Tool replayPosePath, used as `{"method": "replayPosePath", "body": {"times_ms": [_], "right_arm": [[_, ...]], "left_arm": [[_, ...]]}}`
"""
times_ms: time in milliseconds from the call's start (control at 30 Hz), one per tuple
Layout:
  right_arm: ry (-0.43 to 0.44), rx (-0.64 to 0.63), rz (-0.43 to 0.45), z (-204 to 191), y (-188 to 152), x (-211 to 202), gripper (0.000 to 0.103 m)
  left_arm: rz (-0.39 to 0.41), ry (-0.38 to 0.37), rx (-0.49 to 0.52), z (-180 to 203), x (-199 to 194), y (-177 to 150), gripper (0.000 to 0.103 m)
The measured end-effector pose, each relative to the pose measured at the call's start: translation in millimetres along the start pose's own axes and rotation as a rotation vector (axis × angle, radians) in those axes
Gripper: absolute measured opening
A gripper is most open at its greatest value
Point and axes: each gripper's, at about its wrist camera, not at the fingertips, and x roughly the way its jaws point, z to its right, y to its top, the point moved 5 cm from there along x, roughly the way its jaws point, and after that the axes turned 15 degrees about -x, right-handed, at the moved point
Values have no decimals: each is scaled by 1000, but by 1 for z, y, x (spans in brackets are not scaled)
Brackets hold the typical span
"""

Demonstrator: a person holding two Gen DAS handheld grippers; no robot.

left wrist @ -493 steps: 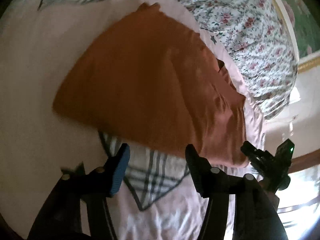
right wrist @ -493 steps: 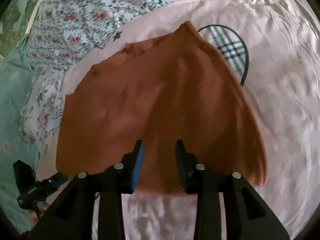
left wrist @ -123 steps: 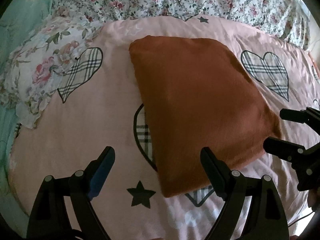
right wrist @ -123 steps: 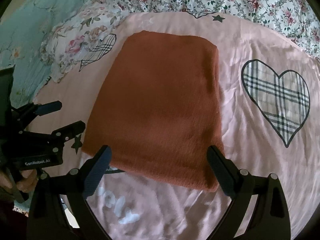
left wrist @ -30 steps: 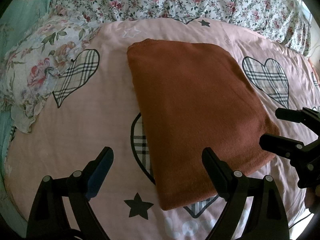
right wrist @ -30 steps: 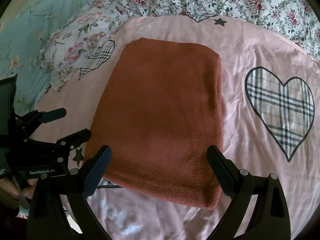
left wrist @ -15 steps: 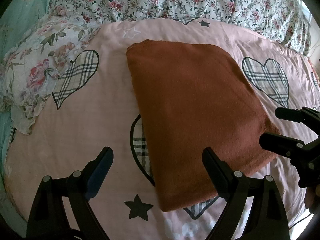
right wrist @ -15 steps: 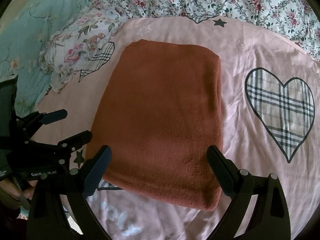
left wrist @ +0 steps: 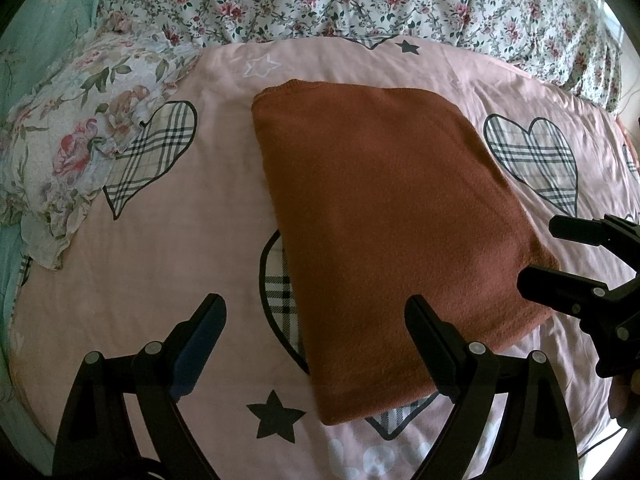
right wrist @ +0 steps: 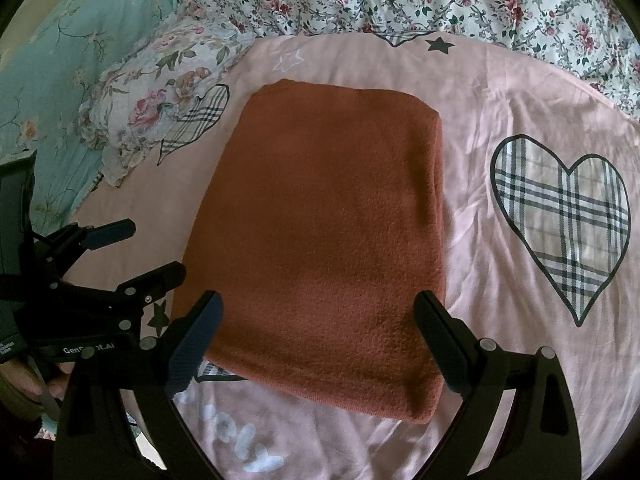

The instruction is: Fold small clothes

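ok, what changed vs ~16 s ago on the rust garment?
The rust garment went from a spread, half-draped sheet to a compact folded rectangle lying flat on the pink bedspread. The left claw and right claw were narrowly parted at its near edge; now both are wide open, holding nothing. In the last four seconds, nothing visibly changed.

Bare pink sheet (right wrist: 500, 92) right of folded rust garment (right wrist: 328, 216); floral pillow (right wrist: 160, 80) crowding the left edge.
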Motion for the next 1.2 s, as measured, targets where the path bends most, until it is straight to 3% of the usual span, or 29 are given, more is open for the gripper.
{"method": "replayPosePath", "body": {"times_ms": [1200], "right_arm": [[-1, 74, 29, 12, 2, 1, 96]], "left_arm": [[20, -4, 9, 10, 3, 9, 92]]}}
